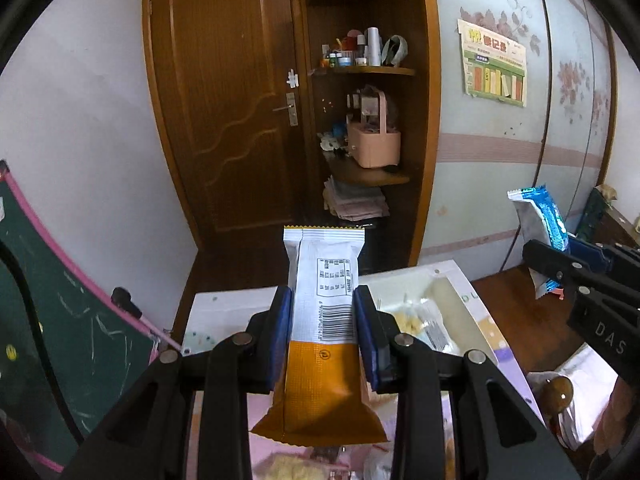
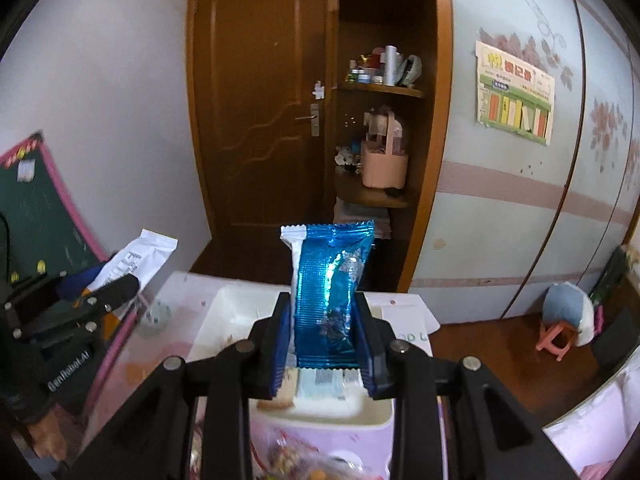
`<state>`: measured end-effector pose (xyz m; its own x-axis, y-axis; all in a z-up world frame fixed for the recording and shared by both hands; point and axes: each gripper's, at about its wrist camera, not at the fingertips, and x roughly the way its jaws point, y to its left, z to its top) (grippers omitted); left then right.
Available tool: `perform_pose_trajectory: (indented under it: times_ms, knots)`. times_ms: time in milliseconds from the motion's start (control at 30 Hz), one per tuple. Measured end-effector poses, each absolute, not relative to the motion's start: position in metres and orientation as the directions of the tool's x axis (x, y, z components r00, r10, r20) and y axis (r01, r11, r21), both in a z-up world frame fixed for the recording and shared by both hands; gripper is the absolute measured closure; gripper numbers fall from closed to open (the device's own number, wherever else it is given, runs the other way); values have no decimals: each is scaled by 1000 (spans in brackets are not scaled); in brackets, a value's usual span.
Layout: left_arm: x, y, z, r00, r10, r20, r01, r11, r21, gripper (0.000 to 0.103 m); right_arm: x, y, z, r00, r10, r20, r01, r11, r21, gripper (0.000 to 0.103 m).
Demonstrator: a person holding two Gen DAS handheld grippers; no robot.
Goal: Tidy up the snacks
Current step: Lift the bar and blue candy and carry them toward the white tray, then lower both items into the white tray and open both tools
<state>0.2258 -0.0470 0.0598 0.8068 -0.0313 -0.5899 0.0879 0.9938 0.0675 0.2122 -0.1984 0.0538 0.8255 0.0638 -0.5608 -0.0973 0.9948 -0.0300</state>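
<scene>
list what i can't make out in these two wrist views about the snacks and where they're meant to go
- Orange and white snack pack, left wrist view: only its back shows, and the barcode text is too small to read.
- Blue foil snack pack, right wrist view: glare hides the print.
- White tray, right wrist view: the right gripper covers most of it.
- Bagged snacks at the bottom edge, both views: blurred and cut off.

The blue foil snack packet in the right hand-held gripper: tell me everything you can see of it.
The blue foil snack packet is a shiny, ribbed wrapper with a white strip down its left edge and a zigzag crimped top seal. It stands upright, clamped at its lower half between the blue pads of the right hand-held gripper, above a white tray. From the left wrist view it shows side-on, white back panel visible.
</scene>
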Motion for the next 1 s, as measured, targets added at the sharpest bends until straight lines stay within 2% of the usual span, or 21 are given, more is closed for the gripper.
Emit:
perform_pose_trajectory:
  times_ms: [167, 467, 533, 567, 600, 633, 667, 767, 1000]
  knots:
    - [269, -60, 41, 778, -16, -628, 87, 993, 83, 73, 252, -200, 43, 817, 48, -575, -67, 998, -12, 74]
    - [316, -61, -20, 691, -13, -722, 80, 995, 59, 71, 295, -194, -14, 726, 43, -686, -87, 996, -30, 73]
    - [322, -60, -31, 673, -14, -739, 78, 996, 52, 66, 301, -192, -27, 701, 53, -711, -104, 994, -28, 73]
    - [324, -59, -37, 665, -16, -747, 79, 996, 49, 53, 304, -191, -32, 689, 58, -723, -113, 993, -27, 70]
    - [327, -58, -43, 652, -18, -758, 84, 995, 48, 25, 306, -190, -37, 677, 61, -734, -118, 993, -27, 68]
    - [329, -57, -49, 640, -18, -768, 84, 995, 47, 18, 308, -190, -42, 665, 59, -744, -117, 993, -26, 62]
    - [329, -55, -53, 641, 2, -767, 67, 996, 58, 14, 309, -190, -45, 661, 52, -748, -110, 994, -29, 58]
    - [328, -48, -63, 625, 3, -780, 60, 997, 53, 14, 310, -193, -51, 649, 57, -758, -107, 994, -17, 46]
    - [321, -37, -71, 606, 8, -796, 42, 998, 43, 14, 308, -197, -52, 627, 47, -778, -81, 997, -5, 45]
